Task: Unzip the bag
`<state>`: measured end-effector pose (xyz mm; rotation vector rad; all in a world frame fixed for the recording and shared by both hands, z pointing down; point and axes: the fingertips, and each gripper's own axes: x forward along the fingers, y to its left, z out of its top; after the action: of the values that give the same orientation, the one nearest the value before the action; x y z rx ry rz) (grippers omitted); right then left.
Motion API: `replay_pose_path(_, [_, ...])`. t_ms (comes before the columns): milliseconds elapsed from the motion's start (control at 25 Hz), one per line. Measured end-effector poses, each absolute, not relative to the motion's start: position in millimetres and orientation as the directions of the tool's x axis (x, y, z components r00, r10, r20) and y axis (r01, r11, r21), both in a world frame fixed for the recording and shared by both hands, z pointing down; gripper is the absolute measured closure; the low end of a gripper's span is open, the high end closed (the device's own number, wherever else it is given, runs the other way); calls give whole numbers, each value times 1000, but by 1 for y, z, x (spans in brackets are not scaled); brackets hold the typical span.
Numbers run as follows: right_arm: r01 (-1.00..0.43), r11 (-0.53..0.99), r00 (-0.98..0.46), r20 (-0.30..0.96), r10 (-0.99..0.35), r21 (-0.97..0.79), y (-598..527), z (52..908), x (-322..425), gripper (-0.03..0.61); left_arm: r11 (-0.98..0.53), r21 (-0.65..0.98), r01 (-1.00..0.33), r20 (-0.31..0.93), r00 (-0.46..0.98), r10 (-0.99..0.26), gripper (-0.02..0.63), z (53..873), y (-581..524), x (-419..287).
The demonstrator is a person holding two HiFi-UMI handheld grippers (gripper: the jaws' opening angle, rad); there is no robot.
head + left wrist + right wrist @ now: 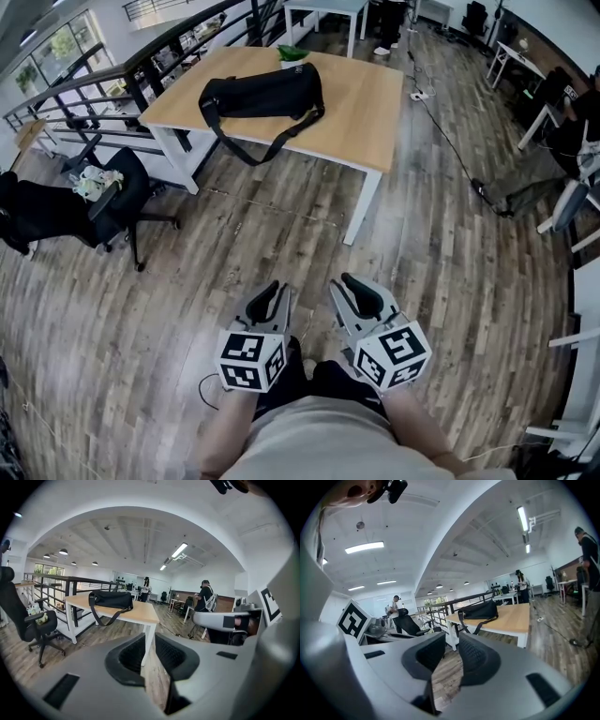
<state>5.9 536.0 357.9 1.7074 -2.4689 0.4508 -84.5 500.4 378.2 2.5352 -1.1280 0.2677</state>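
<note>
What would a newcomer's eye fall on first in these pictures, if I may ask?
Most likely the long black fabric duffel bag, lying alone on the light wooden table at the top of the head view, well out of reach. Next come the two grey tools with marker cubes held low in the foreground, the left gripper and the right gripper, both open and empty.

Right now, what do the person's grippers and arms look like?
Both the left gripper and right gripper are light grey plastic with black ribbed pads, each carrying a white cube printed with black square markers. Forearms are bare, no sleeves showing; the shirt is pale beige.
</note>
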Motion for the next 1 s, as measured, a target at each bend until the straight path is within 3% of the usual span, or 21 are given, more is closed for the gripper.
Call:
replay_pose_path(120, [-928, 318, -362, 261, -895, -195, 524, 366, 13, 489, -614, 242, -751, 321, 659, -680, 492, 382, 489, -82])
replay_pose_path(1000, [-958, 244, -276, 244, -930, -154, 265, 348, 10, 456, -685, 221, -694, 277, 718, -638, 492, 364, 219, -82])
